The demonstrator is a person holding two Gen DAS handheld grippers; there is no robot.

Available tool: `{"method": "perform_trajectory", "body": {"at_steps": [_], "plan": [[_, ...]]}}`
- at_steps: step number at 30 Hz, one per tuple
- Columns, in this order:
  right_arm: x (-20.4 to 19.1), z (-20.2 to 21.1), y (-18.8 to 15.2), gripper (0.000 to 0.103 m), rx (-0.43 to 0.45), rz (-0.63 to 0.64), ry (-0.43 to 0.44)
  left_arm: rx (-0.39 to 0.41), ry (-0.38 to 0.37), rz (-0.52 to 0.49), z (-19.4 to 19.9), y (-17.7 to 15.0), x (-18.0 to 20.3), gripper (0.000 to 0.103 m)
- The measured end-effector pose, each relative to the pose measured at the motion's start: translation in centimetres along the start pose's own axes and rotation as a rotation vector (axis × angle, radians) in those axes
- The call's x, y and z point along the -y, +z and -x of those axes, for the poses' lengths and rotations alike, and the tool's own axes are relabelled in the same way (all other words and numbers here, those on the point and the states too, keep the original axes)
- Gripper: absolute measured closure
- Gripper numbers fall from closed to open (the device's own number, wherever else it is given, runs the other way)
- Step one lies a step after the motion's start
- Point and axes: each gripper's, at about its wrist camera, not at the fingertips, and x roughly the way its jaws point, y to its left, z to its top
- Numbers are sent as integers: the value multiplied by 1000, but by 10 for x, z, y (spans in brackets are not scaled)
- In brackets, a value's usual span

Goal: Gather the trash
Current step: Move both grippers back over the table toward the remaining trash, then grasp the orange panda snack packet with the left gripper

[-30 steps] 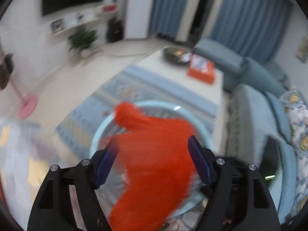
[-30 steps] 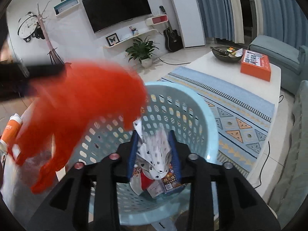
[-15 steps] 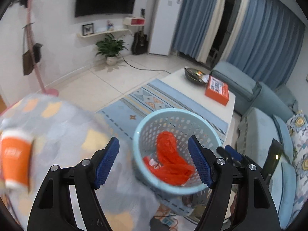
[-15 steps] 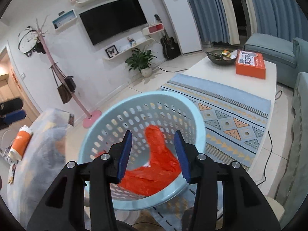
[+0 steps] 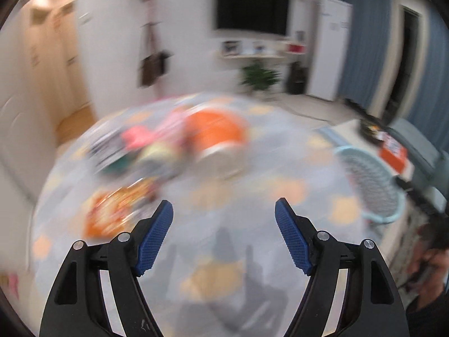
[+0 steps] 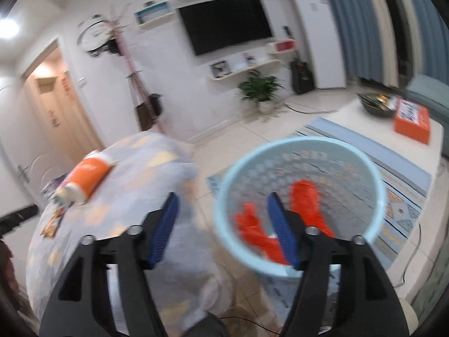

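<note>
A light blue perforated basket (image 6: 367,168) stands on the floor beside the round table; it also shows in the left wrist view (image 5: 373,179). A red plastic bag (image 6: 306,196) lies inside it. My right gripper (image 6: 223,206) is open and empty, above the gap between table and basket. My left gripper (image 5: 223,210) is open and empty over the table (image 5: 252,196). Blurred on the table lie an orange and white bottle (image 5: 217,137), on its side, also in the right wrist view (image 6: 87,177), an orange snack wrapper (image 5: 112,210) and more packets (image 5: 140,146).
The table has a grey cloth with orange spots (image 6: 146,185). A white coffee table (image 6: 378,129) with an orange box (image 6: 412,122) and a dark bowl (image 6: 376,104) stands beyond a blue rug (image 6: 404,188). A coat stand (image 6: 132,70) and a potted plant (image 6: 261,90) stand by the wall.
The red bag left my left gripper and fell into the basket. My right gripper let go of a spotted wrapper and opened. Both grippers swung left from the basket toward the table.
</note>
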Motion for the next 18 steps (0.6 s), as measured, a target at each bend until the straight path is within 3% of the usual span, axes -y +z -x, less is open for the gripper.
{"method": "perform_trajectory", "body": {"at_steps": [3, 7, 12, 15, 18], "plan": [[-42, 0, -3, 30, -9, 59, 62, -52, 55, 65, 1, -22, -45, 29], [-82, -1, -9, 30, -35, 116, 117, -88, -13, 159, 1, -41, -83, 29], [-123, 1, -19, 30, -71, 177, 167, -73, -27, 187, -11, -35, -89, 27], [-140, 2, -23, 30, -83, 225, 179, -100, -6, 185, -24, -39, -85, 26], [-143, 3, -27, 30, -86, 238, 185, -77, 28, 205, -27, -36, -85, 27]]}}
